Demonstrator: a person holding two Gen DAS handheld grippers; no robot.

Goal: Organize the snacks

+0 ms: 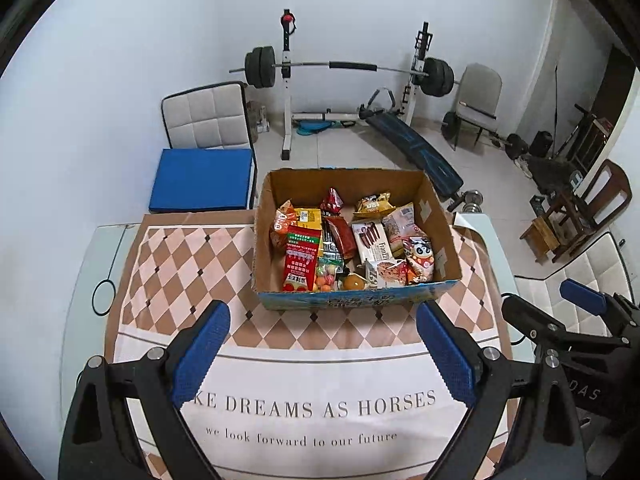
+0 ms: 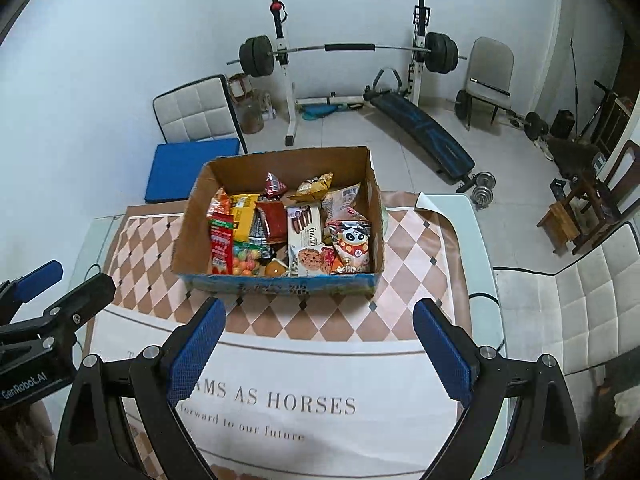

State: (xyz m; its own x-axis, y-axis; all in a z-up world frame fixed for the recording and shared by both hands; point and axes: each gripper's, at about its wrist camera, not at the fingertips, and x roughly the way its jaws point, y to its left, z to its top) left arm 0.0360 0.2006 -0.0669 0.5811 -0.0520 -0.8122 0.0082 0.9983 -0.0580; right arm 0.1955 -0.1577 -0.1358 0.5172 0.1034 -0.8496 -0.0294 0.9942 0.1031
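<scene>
Left wrist view: the left gripper (image 1: 322, 354) was held spread wide with nothing between its blue pads, above the checkered cloth-covered counter (image 1: 192, 264). The brown cardboard box (image 1: 436, 216) packed with colourful snack packets (image 1: 344, 246) was seen just beyond it.

Right wrist view: the right gripper (image 2: 316, 350) was spread too, empty, with the same box (image 2: 192, 236) sat mid-counter ahead, snacks (image 2: 292, 230) all inside.

One cardboard box (image 1: 434, 224) on the worktop (image 1: 92, 248). One patterned cloth (image 1: 192, 264). Two hand-held grippers: left hand-held gripper (image 1: 322, 354), right hand-held gripper (image 2: 318, 350). Snack packets (image 1: 304, 258) in the box: about a dozen, overlapping, exact count unclear. One barbell (image 1: 352, 66). Two small dumbbells (image 2: 485, 186) on the floor.
</scene>
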